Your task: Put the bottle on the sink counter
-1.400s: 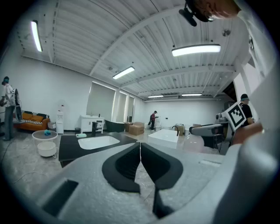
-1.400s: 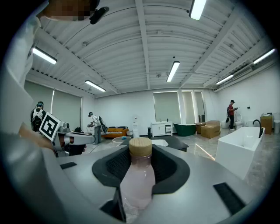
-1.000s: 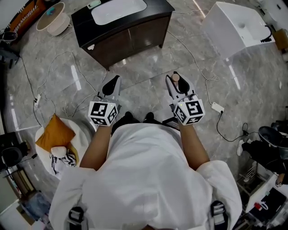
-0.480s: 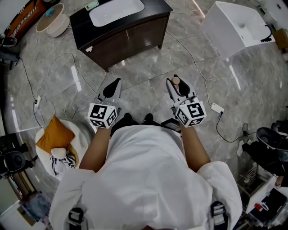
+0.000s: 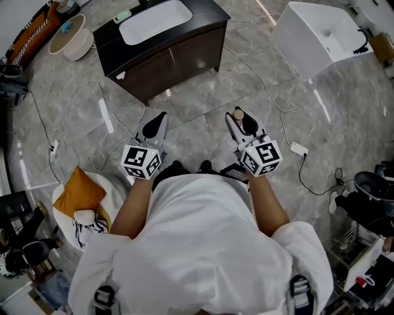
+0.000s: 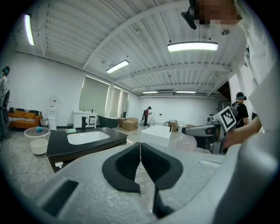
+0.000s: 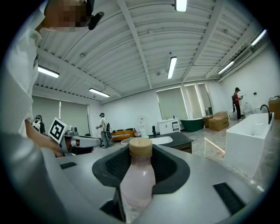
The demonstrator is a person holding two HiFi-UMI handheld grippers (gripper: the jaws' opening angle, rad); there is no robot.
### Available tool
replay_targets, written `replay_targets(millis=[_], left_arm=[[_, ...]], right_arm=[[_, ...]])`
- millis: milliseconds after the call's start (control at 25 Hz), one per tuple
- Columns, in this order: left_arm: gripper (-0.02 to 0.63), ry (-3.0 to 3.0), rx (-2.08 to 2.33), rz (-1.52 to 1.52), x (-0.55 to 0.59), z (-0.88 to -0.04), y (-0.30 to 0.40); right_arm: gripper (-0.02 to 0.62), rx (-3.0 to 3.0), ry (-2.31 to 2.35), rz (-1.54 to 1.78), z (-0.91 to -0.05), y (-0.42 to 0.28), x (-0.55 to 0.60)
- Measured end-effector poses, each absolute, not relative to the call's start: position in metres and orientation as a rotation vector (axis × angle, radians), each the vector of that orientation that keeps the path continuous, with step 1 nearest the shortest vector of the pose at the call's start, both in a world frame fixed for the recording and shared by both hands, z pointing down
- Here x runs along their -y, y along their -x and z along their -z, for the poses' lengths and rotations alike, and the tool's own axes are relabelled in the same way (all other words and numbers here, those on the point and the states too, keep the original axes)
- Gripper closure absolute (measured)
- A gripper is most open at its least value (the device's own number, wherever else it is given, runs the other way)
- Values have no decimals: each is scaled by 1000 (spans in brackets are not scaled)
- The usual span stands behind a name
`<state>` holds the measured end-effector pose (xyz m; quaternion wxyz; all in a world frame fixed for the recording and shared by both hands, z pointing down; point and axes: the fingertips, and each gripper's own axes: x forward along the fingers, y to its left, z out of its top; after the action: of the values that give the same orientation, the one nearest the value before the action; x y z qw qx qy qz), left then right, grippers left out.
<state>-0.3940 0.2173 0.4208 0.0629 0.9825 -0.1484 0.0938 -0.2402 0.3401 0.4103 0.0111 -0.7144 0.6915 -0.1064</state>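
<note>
Pink-tinted and capped in tan, the bottle (image 7: 138, 179) stands upright between the jaws of your right gripper (image 5: 242, 120). They clamp its body, and the neck and cap rise clear above the pads. Your left gripper (image 6: 140, 153) has its pads pressed together on nothing.

The sink counter (image 5: 206, 17) lies ahead and a little to your left, well apart from both grippers. The step in hand therefore looks like the carry across the floor.

- **Grip:** Hold the squeeze even and keep the bottle vertical as you walk. How low the pads sit on it isn't clear from here, so treat the hold as possibly top-heavy and avoid swinging your arm.
- **Path:** Cables (image 5: 284, 111) trail over the tiles between you and the cabinet, so pick your steps.
- **Placement:** Aim for the flat dark top beside the white basin (image 5: 154, 21), not the bowl or the very edge. Stay clear of the small green item (image 5: 123, 16) at the far left.
- **Release:** Bring the base down until it rests flat, and only then part the jaws.
</note>
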Motion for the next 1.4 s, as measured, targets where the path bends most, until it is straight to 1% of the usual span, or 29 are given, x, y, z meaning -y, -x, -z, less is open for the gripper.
replay_targets(millis=[360, 600, 800, 1120, 1400], left_arm=[[589, -2965, 440, -302, -217, -418, 391], [589, -2955, 487, -314, -206, -420, 401], [589, -2910, 511, -327, -186, -432, 403], [589, -2868, 462, -286, -146, -448, 363], [589, -2862, 405, -264, -84, -447, 319]], right_arm=[[454, -2156, 2192, 340, -410, 235, -340], [454, -2223, 2167, 298, -414, 240, -337], [454, -2212, 2170, 352, -423, 232, -318], [454, -2183, 2204, 390, -431, 201, -279], [454, -2173, 2241, 393, -425, 166, -222]])
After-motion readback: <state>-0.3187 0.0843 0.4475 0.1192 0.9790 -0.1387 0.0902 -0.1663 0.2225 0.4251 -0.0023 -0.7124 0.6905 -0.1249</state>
